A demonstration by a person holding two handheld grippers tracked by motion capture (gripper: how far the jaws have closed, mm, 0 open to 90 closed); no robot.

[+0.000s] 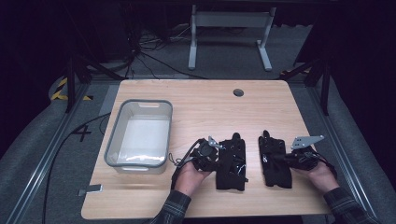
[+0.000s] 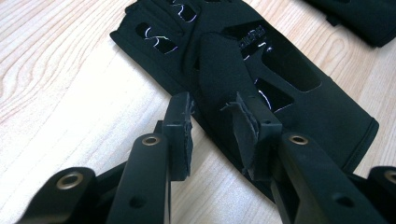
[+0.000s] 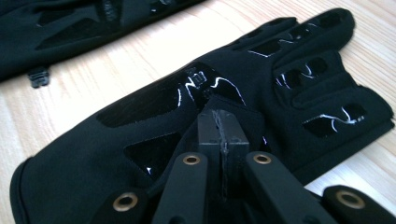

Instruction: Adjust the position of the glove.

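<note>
Two black gloves lie side by side, palm patches up, near the front of the wooden table [image 1: 201, 102]. My left gripper [image 1: 223, 156] reaches from the left onto the left glove [image 1: 231, 163]. In the left gripper view the left gripper [image 2: 217, 112] is open, its pads either side of that left glove's [image 2: 280, 79] thumb flap without pressing it. My right gripper [image 1: 281, 158] comes from the right onto the right glove [image 1: 273, 163]. In the right gripper view the right gripper [image 3: 220, 116] is shut, pinching a fold by the right glove's [image 3: 154, 121] thumb.
A grey translucent tub [image 1: 112, 140] stands at the table's left, beside the left hand. A cable hole [image 1: 238, 92] sits near the far edge. Each gripper view also catches the other glove [image 2: 359, 18] [image 3: 70, 28]. A small black clip [image 3: 37, 77] lies between the gloves.
</note>
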